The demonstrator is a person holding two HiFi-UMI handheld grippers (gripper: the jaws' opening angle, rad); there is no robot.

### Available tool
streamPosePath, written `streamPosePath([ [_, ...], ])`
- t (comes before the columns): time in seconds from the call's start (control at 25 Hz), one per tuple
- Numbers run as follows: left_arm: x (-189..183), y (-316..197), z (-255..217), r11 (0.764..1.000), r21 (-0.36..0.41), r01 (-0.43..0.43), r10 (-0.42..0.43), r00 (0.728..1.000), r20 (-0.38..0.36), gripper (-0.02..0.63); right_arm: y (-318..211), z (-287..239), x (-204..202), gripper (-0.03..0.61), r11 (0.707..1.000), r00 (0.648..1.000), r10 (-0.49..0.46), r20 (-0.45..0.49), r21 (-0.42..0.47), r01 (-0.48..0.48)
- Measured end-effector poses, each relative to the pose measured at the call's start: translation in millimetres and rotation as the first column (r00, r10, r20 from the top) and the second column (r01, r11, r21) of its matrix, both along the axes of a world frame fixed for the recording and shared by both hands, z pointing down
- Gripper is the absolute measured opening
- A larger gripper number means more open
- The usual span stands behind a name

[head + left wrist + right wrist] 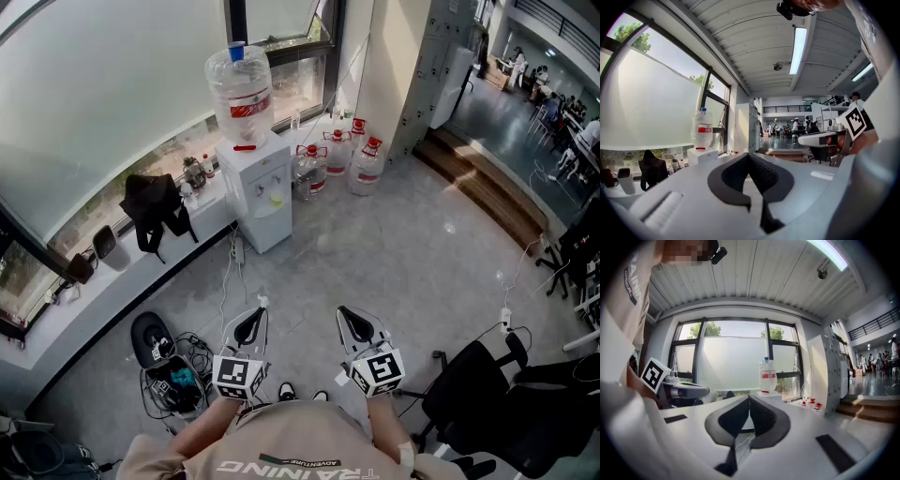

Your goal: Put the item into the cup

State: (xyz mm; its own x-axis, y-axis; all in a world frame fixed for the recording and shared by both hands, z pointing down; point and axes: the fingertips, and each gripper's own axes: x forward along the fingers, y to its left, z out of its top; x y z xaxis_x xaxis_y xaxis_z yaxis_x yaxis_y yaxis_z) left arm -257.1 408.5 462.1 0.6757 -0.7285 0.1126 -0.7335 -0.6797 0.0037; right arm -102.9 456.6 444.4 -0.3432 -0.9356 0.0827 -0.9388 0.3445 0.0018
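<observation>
Head view: left hand-held gripper (249,325) and right hand-held gripper (355,324) closed, empty, before a dispenser (261,192). No cup seen; task likely unstarted, locate it next.

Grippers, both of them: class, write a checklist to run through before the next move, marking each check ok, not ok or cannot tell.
1. Left gripper empty: ok, jaws together on nothing.
2. Right gripper empty: ok, jaws together on nothing.
3. Jaws parted for a pick: not ok, both shut.
4. Cup and item located: not ok, neither shows in any view.
5. Footing: ok, cable tangle at left and office chair at right both lie apart from the feet.
</observation>
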Motion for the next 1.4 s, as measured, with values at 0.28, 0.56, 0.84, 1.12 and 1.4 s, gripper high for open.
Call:
streamPosePath([
  [0.28,5.4,-10.8,2.7,1.000,-0.003,0.001,-0.001,1.000,0.003,0.008,-8.3,2.1,9.6,0.012,1.000,1.000,-0.006,-0.008,-0.012,0.006],
  [0.56,4.5,-27.4,3.9,1.000,0.011,0.000,0.000,1.000,0.006,0.008,-29.8,2.8,5.2,0.012,1.000,0.999,-0.031,-0.020,-0.005,0.031],
  [0.84,-3.2,-54.6,2.4,1.000,0.009,-0.019,0.019,1.000,-0.003,0.008,-64.8,6.5,-7.8,0.012,1.000,0.999,-0.022,-0.032,-0.011,0.022],
  [1.12,-4.3,-93.2,14.0,1.000,-0.014,-0.022,0.022,1.000,-0.005,0.008,-98.2,23.4,-14.1,0.012,0.999,0.999,-0.026,-0.026,-0.048,0.025],
  [1.4,24.3,-144.1,27.0,0.999,-0.035,0.014,-0.014,1.000,0.015,0.008,-155.2,35.0,14.9,0.012,0.997,0.998,-0.065,-0.013,-0.050,0.064],
])
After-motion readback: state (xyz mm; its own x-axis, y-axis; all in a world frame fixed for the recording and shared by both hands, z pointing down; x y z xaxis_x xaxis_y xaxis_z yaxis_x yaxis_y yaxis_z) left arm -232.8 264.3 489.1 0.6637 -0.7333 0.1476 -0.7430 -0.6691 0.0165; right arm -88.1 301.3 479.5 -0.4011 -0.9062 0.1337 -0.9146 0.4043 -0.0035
